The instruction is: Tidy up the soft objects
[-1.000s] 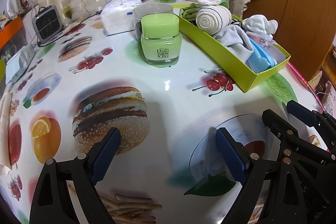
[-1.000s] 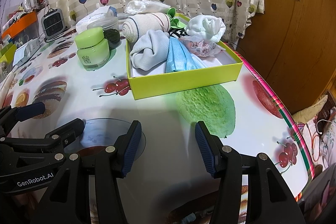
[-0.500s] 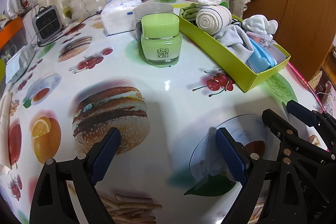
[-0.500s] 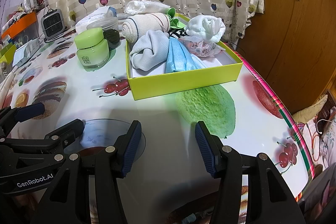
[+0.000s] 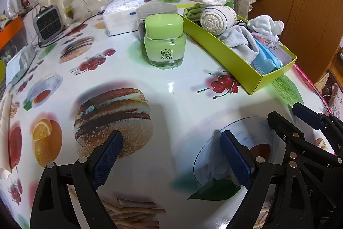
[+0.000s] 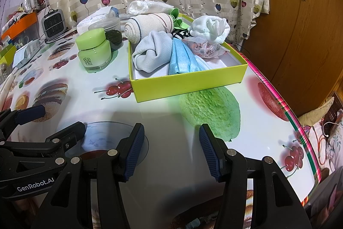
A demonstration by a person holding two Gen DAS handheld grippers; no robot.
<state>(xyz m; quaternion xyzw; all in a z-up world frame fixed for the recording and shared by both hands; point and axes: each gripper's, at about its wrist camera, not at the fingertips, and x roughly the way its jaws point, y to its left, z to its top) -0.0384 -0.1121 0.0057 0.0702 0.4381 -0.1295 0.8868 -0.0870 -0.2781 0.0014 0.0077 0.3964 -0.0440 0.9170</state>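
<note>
Nothing has moved since the earlier frames: left gripper point(image 5: 171, 158) and right gripper point(image 6: 170, 149) hover with jaws apart, empty, above the table point(image 5: 182, 100). Soft objects point(image 6: 158, 53) already fill the yellow-green box point(image 6: 188, 85); sorting appears essentially complete.

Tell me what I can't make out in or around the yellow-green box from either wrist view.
- Box floor: both views, covered by the grey cloth and blue cloth.
- Striped item behind the grey cloth: right wrist view, mostly hidden.
- Clear container: contents hidden by the green jar in front.
- Plastic bag: print too small to read.
</note>
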